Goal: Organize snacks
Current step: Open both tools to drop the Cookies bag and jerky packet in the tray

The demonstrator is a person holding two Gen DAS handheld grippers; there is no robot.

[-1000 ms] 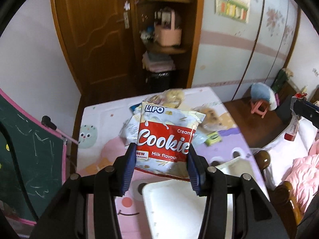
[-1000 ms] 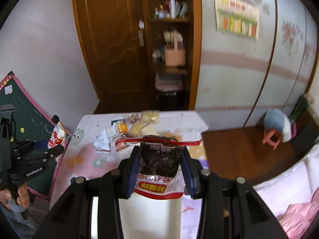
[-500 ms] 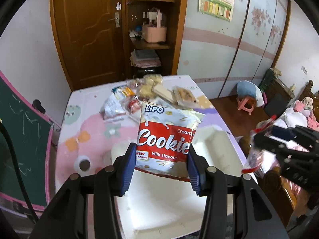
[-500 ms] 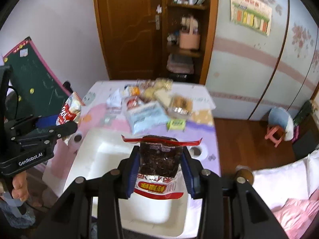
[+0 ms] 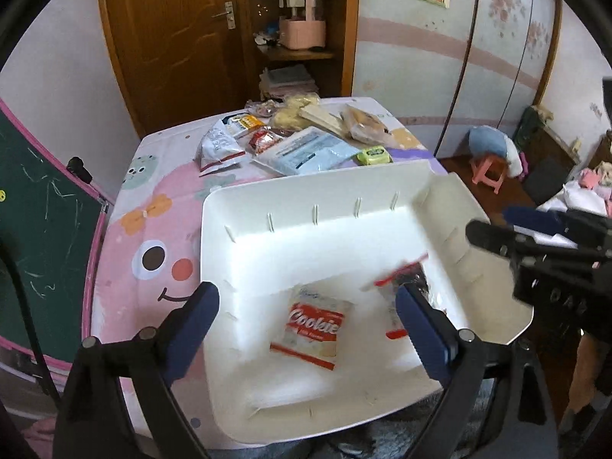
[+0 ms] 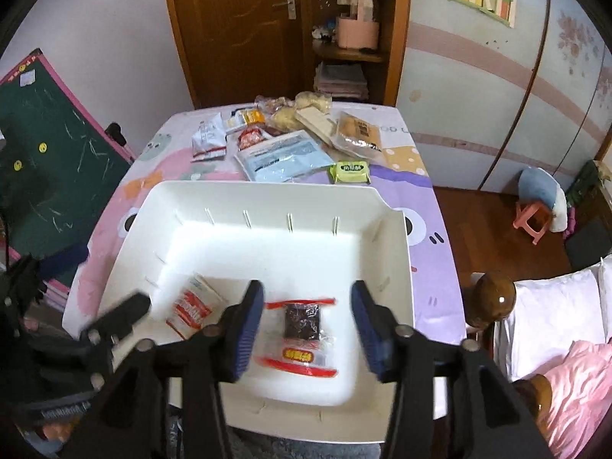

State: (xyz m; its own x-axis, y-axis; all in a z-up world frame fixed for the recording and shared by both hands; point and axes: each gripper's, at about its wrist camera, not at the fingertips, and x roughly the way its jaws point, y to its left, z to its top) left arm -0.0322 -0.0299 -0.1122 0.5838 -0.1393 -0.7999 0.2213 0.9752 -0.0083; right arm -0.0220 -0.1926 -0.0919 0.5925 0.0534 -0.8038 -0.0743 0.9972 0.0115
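Both packets dropped in white bin (image 6: 390, 252); left gripper (image 5: 306, 329) and right gripper (image 6: 308, 331) just opened, gaping empty, best lifted clear before the pile beyond the bin is approached.

Room dim, light soft and even. White bin (image 5: 317, 191) brightest thing, its floor near blown out; soft shadow along its near-left wall. Bag (image 5: 401, 279) inside bin motion-blurred. Fisheye bends walls around bin; corners black
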